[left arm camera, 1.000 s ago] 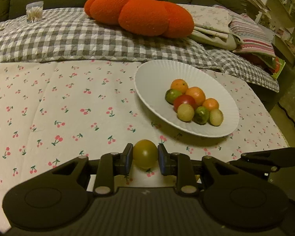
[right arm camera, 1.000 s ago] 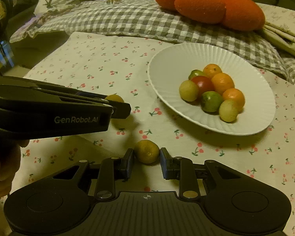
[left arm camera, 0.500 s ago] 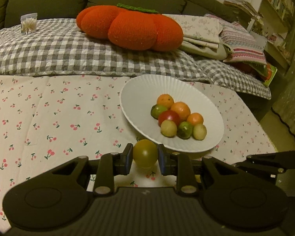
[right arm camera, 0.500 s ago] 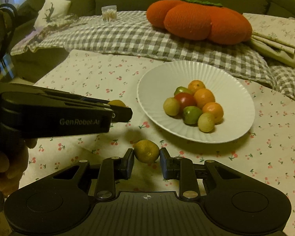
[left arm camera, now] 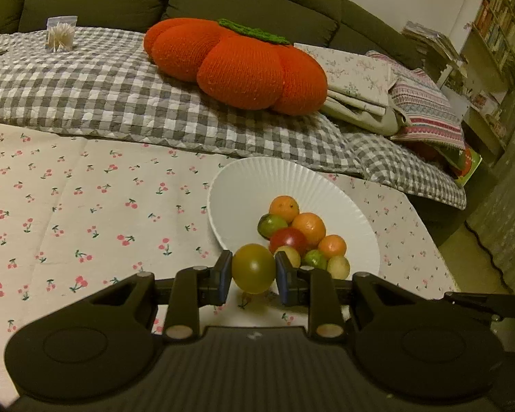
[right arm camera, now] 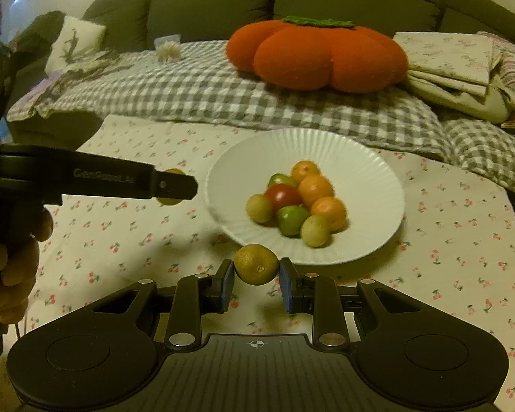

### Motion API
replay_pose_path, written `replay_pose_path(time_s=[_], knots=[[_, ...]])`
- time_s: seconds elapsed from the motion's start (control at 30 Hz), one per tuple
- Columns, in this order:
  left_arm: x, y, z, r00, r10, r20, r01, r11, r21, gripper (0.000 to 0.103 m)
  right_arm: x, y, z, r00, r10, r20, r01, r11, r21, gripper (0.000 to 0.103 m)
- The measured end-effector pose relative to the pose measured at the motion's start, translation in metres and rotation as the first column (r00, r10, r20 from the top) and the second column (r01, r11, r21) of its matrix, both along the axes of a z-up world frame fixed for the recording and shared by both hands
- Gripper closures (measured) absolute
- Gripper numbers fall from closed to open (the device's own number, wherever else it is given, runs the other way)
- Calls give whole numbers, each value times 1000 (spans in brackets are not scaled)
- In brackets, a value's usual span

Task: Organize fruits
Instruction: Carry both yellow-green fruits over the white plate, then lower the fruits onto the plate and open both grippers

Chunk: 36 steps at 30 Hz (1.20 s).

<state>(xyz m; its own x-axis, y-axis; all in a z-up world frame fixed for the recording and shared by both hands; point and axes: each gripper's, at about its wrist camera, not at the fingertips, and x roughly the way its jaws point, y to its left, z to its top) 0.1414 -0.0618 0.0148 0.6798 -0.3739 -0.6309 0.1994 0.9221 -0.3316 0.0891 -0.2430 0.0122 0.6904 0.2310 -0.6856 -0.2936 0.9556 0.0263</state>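
Observation:
A white ribbed plate (left arm camera: 257,178) (right arm camera: 367,171) sits on the cherry-print tablecloth (left arm camera: 86,213) and holds several small fruits (left arm camera: 305,230) (right arm camera: 292,202), orange, green, red and yellowish. My left gripper (left arm camera: 253,271) is shut on a smooth yellow-green fruit (left arm camera: 253,267), held above the cloth at the plate's near-left rim. My right gripper (right arm camera: 256,269) is shut on a dimpled yellow-green citrus (right arm camera: 256,264), hanging just before the plate's near rim. The right wrist view shows the left gripper (right arm camera: 175,187) from the side, left of the plate, its fruit (right arm camera: 170,201) partly hidden.
Behind the table a grey checked blanket (left arm camera: 120,103) covers a dark sofa, with a big orange pumpkin cushion (left arm camera: 237,65) and folded textiles (left arm camera: 412,103). A clear box of cotton swabs (left arm camera: 61,34) stands at the far left. A hand (right arm camera: 10,274) grips the left tool.
Both grippers have risen with their fruits and moved toward the plate. In each view the plate and sofa have slid lower in the frame.

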Motion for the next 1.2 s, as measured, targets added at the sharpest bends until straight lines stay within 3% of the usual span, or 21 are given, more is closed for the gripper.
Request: replay_pose_path(time_s=[0.5, 0.97, 1.03, 1.1, 1.2], knots=[[23, -17, -10, 1000, 21, -20, -21, 999, -31, 78, 36, -46, -3, 983, -182, -7, 182, 983, -8, 77], [38, -21, -24, 999, 33, -42, -35, 999, -42, 78, 65, -41, -12, 984, -179, -18, 178, 983, -52, 77], [38, -21, -25, 999, 32, -37, -34, 999, -42, 76, 70, -43, -14, 983, -181, -39, 180, 983, -38, 77], [39, -20, -25, 999, 29, -35, -31, 999, -41, 60, 71, -43, -15, 982, -186, -29, 185, 982, -42, 73], [38, -17, -21, 999, 35, -17, -36, 998, -53, 53, 72, -45, -12, 977, -213, -17, 212, 976, -42, 69]])
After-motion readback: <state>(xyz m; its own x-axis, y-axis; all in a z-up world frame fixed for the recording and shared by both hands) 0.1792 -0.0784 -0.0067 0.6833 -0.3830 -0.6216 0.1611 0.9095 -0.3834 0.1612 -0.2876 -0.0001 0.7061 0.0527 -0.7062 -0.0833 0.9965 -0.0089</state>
